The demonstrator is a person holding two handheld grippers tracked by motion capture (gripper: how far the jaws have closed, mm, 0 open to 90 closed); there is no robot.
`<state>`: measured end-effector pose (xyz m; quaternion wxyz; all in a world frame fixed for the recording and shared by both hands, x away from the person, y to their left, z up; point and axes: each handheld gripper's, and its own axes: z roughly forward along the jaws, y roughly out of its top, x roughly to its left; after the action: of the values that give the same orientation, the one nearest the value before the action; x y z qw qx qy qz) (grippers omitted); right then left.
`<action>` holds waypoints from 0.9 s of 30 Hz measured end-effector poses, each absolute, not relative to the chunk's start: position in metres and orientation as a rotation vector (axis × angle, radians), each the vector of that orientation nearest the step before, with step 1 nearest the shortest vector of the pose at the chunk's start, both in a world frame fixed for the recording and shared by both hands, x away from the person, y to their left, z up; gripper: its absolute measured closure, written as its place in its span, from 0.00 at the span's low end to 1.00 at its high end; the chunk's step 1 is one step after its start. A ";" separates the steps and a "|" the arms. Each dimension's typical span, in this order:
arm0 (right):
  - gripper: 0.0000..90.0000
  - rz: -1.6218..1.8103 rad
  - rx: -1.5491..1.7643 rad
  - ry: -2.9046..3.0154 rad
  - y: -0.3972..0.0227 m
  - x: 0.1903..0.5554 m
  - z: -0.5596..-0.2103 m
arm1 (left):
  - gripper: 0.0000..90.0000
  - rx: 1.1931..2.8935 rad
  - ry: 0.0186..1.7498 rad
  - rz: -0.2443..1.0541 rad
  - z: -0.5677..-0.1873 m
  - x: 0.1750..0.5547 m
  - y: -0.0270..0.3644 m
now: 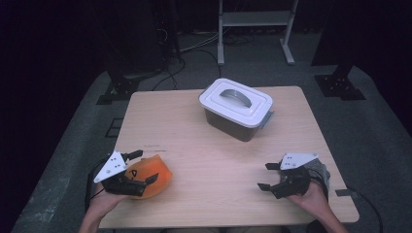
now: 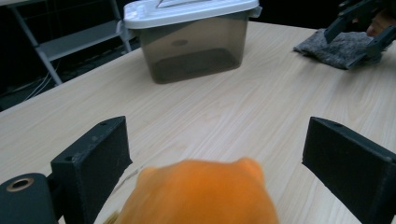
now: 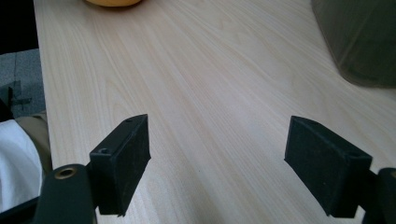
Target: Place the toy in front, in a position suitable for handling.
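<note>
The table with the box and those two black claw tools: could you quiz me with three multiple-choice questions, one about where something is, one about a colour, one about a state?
1. Where does the box stand on the table?
A. Far side, near the middle
B. Near left corner
C. Near right corner

2. What colour is the soft thing between the left gripper's jaws?
A. Blue
B. Orange
C. Green

3. How is the box's lid?
A. Lying beside the box
B. Held in the right gripper
C. On the box

Answers:
1 A: the high view shows it at the table's far side, away from the hands.
2 B: it shows orange in the high view and the left gripper view.
3 C: the white lid sits on top; the right gripper's open jaws are empty, with a grey cloth by it.
</note>
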<state>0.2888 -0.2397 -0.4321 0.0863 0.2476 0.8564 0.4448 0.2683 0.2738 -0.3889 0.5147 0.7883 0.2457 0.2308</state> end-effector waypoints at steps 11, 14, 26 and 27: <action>0.24 1.329 0.741 2.551 -0.240 0.289 -0.432 | 0.07 1.908 0.650 0.532 -0.404 0.265 0.298; 0.24 1.325 0.742 2.553 -0.240 0.289 -0.432 | 0.07 1.909 0.662 0.518 -0.410 0.265 0.302; 0.24 1.332 0.743 2.550 -0.241 0.290 -0.432 | 0.08 1.913 0.708 0.459 -0.431 0.268 0.310; 0.24 1.332 0.744 2.551 -0.241 0.290 -0.432 | 0.08 1.912 0.708 0.457 -0.432 0.268 0.310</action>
<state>0.2896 -0.2409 -0.4321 0.0845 0.2495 0.8551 0.4465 0.2678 0.3101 -0.4324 0.5019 0.7915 0.2930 0.1893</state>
